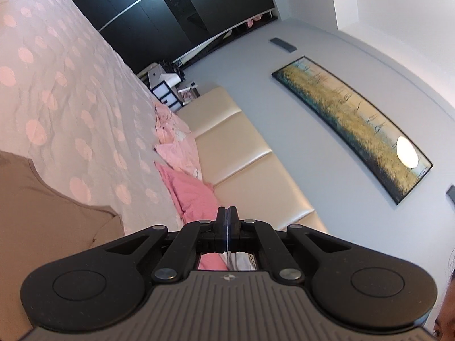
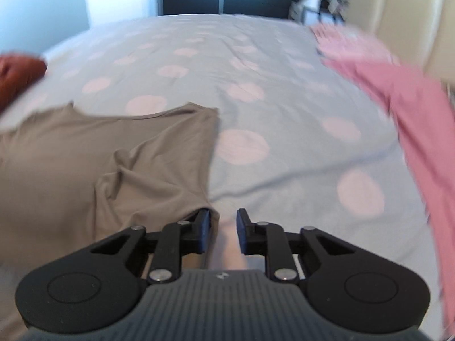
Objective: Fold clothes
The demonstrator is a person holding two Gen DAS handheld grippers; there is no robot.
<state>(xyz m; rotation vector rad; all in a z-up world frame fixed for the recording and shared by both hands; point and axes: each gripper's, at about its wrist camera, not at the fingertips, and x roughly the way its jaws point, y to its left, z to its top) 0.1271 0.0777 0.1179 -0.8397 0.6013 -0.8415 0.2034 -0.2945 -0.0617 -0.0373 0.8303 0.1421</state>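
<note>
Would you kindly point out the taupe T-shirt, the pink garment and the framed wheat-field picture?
Taupe cotton T-shirt (image 2: 119, 153): right wrist view, wrinkled middle of its body.
Pink fabric garment (image 2: 403, 96): right wrist view, blurred upper stretch.
Long framed wheat-field picture (image 1: 352, 125): left wrist view, golden centre.

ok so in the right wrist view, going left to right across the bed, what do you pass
red-brown cloth → tan shirt → bare dotted bedspread → pink garment
</note>
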